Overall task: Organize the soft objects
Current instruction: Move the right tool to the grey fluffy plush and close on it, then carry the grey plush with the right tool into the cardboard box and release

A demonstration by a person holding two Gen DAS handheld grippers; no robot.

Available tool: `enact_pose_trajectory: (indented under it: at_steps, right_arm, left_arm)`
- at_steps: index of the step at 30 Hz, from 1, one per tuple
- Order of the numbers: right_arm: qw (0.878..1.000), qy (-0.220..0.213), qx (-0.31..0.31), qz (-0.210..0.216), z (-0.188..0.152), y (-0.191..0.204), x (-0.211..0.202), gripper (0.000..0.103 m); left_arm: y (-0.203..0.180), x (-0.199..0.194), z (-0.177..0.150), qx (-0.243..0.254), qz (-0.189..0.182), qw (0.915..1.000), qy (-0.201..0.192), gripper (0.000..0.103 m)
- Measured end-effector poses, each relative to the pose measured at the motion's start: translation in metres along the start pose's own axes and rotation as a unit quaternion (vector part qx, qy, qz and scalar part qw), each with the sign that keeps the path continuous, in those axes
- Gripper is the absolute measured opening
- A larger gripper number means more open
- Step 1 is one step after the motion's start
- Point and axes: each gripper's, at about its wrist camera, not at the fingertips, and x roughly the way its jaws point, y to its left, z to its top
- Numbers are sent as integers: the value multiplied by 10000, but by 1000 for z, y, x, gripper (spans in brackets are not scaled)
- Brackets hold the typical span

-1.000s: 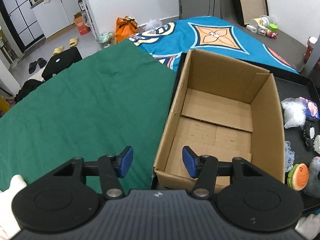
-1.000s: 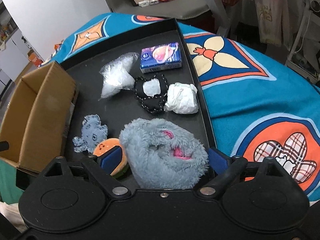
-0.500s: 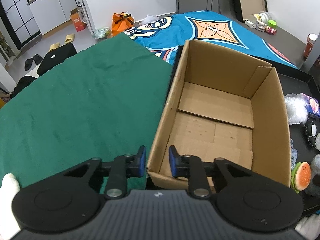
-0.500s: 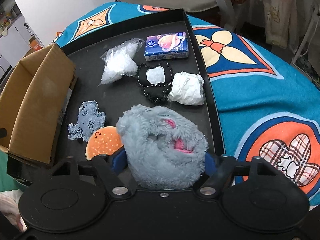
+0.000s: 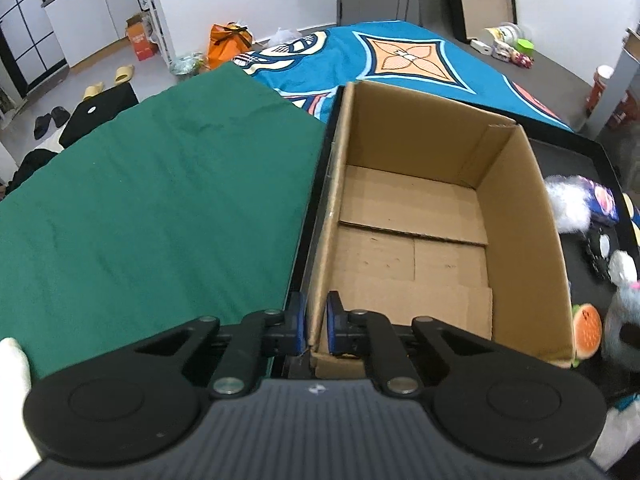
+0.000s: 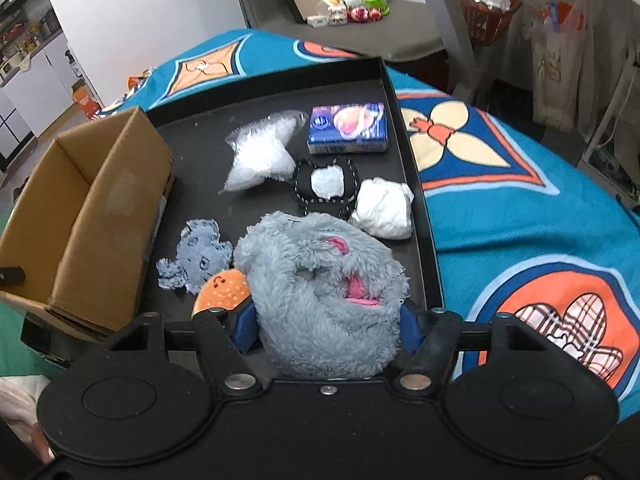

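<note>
An open cardboard box (image 5: 416,240) stands empty at the left end of a black tray (image 6: 280,88). My left gripper (image 5: 316,326) is shut on the box's left wall, at its near corner. A grey fluffy plush toy (image 6: 320,280) lies at the tray's near end. My right gripper (image 6: 326,324) has its jaws closing on the toy, and both blue pads press into its fur. A burger-shaped toy (image 6: 220,286) lies against the plush's left side, with a small grey-blue fabric toy (image 6: 198,254) just behind it.
Farther along the tray lie a clear bag of white fluff (image 6: 260,152), a tissue pack (image 6: 348,128), a black pouch (image 6: 326,184) and a white crumpled bundle (image 6: 384,208). A green cloth (image 5: 160,200) lies left of the box. A blue patterned cloth (image 6: 520,200) lies to the tray's right.
The left jaws have closed from wide apart onto the box's left wall. The right jaws have narrowed around the grey plush toy until the pads squeeze it.
</note>
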Motion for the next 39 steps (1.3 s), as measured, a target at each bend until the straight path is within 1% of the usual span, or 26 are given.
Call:
enact_pose_trajectory:
  at_steps: [4,7,9,11,15,22,28,32,39]
  right_arm:
    - [9998,-145,-111,-28,3,8,-11,65]
    - [9995,-250,-207,-3,6,17,-21,65]
    - [9992,-315,-251,22,8,23,-27,65]
    - [9989,-371,-259,134,11,29,-34,65]
    - [9965,-576,-609,48,17,51,-43,65]
    - [9927,-705,-967,117,23,84,-49,65]
    - [9905,-735,-1155,155,25,109,-48,65]
    - [9891,-740,-1256,195,28,126,-46,65]
    - [9863,-779,-1422,292,37,153,-39,65]
  left_arm:
    - [0,-4,-5,6,-54,10000,19,9]
    - [3,-5,-7,-58,30,10000,-40,9]
    - [6,-2,-7,-131,17,9999,53,9]
    - [6,0,-7,-132,21,9999,106,10]
    - [7,2,-8,-131,114,9998,118,12]
    - [13,3,-7,-283,175,9994,97,13]
    - [17,3,-8,-355,62,9993,25,13]
    - [24,4,-10,-478,-118,9988,-60,11]
    - [24,2,-14,-305,-396,9985,-226,10]
